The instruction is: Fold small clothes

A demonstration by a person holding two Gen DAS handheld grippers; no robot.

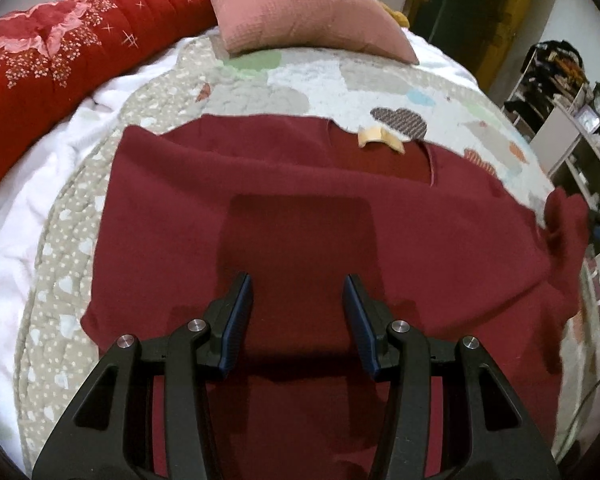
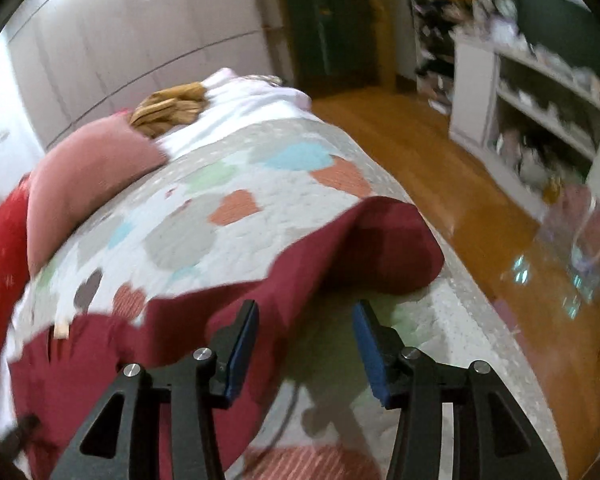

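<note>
Dark red shirt [image 1: 300,216] spread out on the quilt [image 1: 260,80] on the bed, neckline with its tan label [image 1: 380,138] pointing toward the pink pillow [image 1: 300,12]. Body mostly flat, with a soft ridge running across below the collar. One sleeve [image 2: 384,240] out at the right edge of the bed, humped up and a bit crumpled rather than lying flat.

Left gripper [image 1: 298,320] hovering over the lower middle of the shirt, jaws spread, nothing between them, shadow thrown on the cloth just ahead. Right gripper [image 2: 305,340] over by that sleeve, jaws also spread and gripping nothing; left blue pad [image 2: 242,354] over the red fabric edge, right one over bare quilt. Right view pretty blurry, so hard to say whether touching or just above.

Looks like the very start of the fold: laid out, no fold made yet as far as can be told. Probably lining up for the first sleeve fold. Next move, best guess: pinch the sleeve near its end or the shoulder edge, carry it inward across the chest, with the left side pinning or smoothing the body so it doesn't drag. Worth flattening that hump first, or a lumpy fold is likely.
</note>
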